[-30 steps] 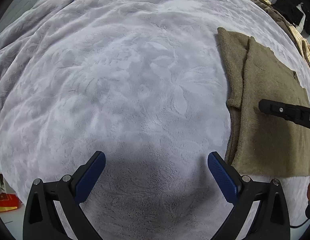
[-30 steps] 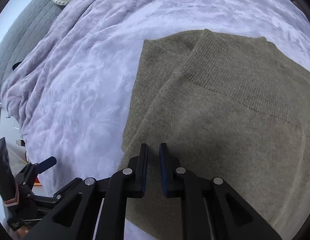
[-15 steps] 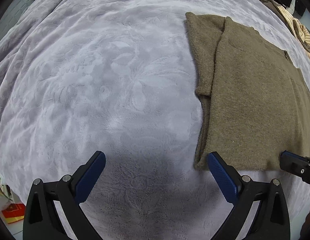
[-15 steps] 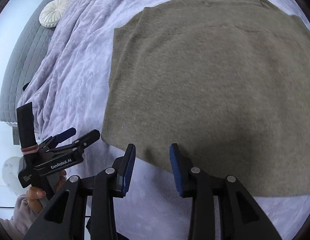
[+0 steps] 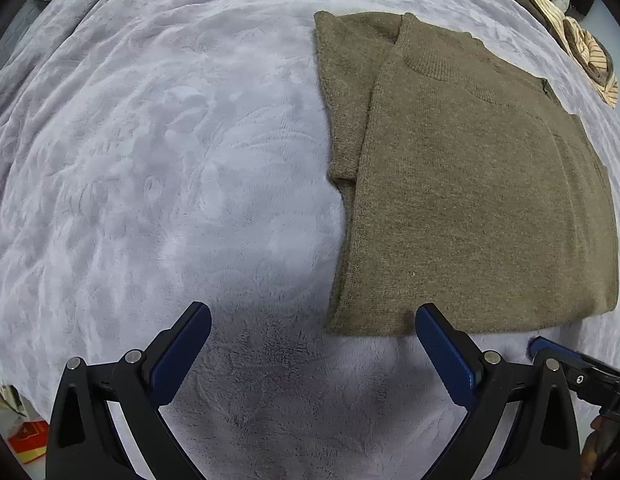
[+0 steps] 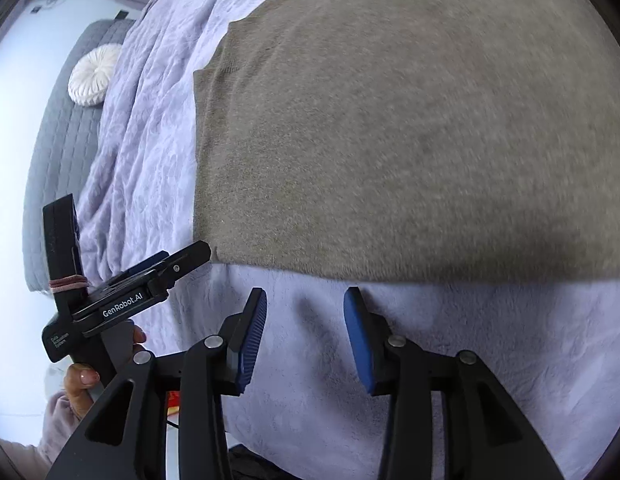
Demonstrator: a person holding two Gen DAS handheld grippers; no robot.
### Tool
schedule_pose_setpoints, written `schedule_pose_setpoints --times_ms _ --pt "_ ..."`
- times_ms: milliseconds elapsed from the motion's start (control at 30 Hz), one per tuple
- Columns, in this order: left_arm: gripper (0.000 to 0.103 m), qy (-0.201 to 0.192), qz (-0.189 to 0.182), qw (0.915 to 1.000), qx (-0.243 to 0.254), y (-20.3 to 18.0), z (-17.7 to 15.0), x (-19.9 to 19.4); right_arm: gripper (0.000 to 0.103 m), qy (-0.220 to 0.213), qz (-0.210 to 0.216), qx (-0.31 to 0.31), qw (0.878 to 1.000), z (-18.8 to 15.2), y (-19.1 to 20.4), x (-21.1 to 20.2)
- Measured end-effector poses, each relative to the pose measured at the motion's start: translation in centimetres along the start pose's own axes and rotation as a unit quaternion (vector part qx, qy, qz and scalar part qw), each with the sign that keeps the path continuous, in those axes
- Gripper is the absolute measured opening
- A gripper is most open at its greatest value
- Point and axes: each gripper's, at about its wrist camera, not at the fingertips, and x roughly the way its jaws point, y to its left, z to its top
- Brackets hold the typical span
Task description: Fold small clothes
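**1 folded sweater, 2 empty tools at its near edge**

1 olive-brown knitted sweater (image 5: pixel 470 184) is lying folded flat on the bed, which is covered with 1 lavender plush blanket with an embossed leaf pattern (image 5: pixel 158 152). A sleeve is showing as a narrower strip along the sweater's left side, and the ribbed collar is sitting at the far end.

The left tool (image 5: pixel 312 354) is hovering over the blanket with its 2 blue-padded fingers (image 5: pixel 182 350) spread wide and holding nothing; its right finger is sitting just in front of the sweater's near hem. From the right wrist view, the left tool (image 6: pixel 178 258) is appearing at the sweater's near left corner, gripped by 1 hand (image 6: pixel 86 380).

The right tool (image 6: pixel 304 338) is also gaping, moderately wide, with nothing between its 2 fingers, just short of the sweater's (image 6: pixel 390 128) near hem.

1 round white pleated cushion (image 6: pixel 92 78) is resting by the grey quilted headboard (image 6: pixel 58 152). 1 heap of striped and dark clothes (image 5: pixel 582 36) is lying at the far right of the bed.
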Motion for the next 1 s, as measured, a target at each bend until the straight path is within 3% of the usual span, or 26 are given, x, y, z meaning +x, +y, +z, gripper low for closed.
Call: schedule_pose_setpoints --times_ms 167,333,467,500,533,567,633,833,900,1000 --pt "0.102 -0.001 -0.056 0.9978 -0.035 0.7 1.1 -0.3 0.048 -0.04 0.06 0.069 0.995 -0.3 -1.1 0.7" --pt "0.102 0.006 -0.134 0.9887 -0.067 1.9 2.3 0.2 0.051 -0.081 0.114 0.125 0.982 0.2 -1.0 3.2" --pt "0.102 0.016 -0.172 0.9827 -0.067 3.1 3.9 1.5 0.051 -0.102 0.151 0.174 0.968 1.0 -0.9 5.1" --pt "0.102 0.022 -0.185 0.9802 -0.067 3.1 4.1 1.8 0.046 -0.103 0.166 0.188 0.962 1.4 -0.9 5.5" --pt "0.102 0.027 -0.2 0.9771 -0.068 3.1 4.2 2.2 0.023 -0.101 0.187 0.202 0.956 1.8 -1.0 5.7" --pt "0.102 0.034 -0.22 0.9724 -0.07 3.1 4.6 2.6 0.009 -0.101 0.205 0.209 0.951 2.2 -0.9 5.7" --pt "0.102 0.041 -0.251 0.9645 -0.071 3.8 5.3 3.1 0.008 -0.114 0.229 0.195 0.947 3.1 -0.5 4.7" --pt "0.102 0.054 -0.363 0.9261 -0.086 3.2 10.6 5.5 0.008 -0.137 0.25 0.13 0.95 4.6 1.9 1.3" --pt "0.102 0.05 -0.37 0.9245 -0.075 2.1 12.0 5.6 0.008 -0.139 0.251 0.12 0.95 4.9 2.3 0.9" --pt "0.1 0.04 -0.363 0.9297 -0.045 -0.3 13.6 4.8 0.008 -0.133 0.241 0.109 0.955 4.7 2.4 0.8"
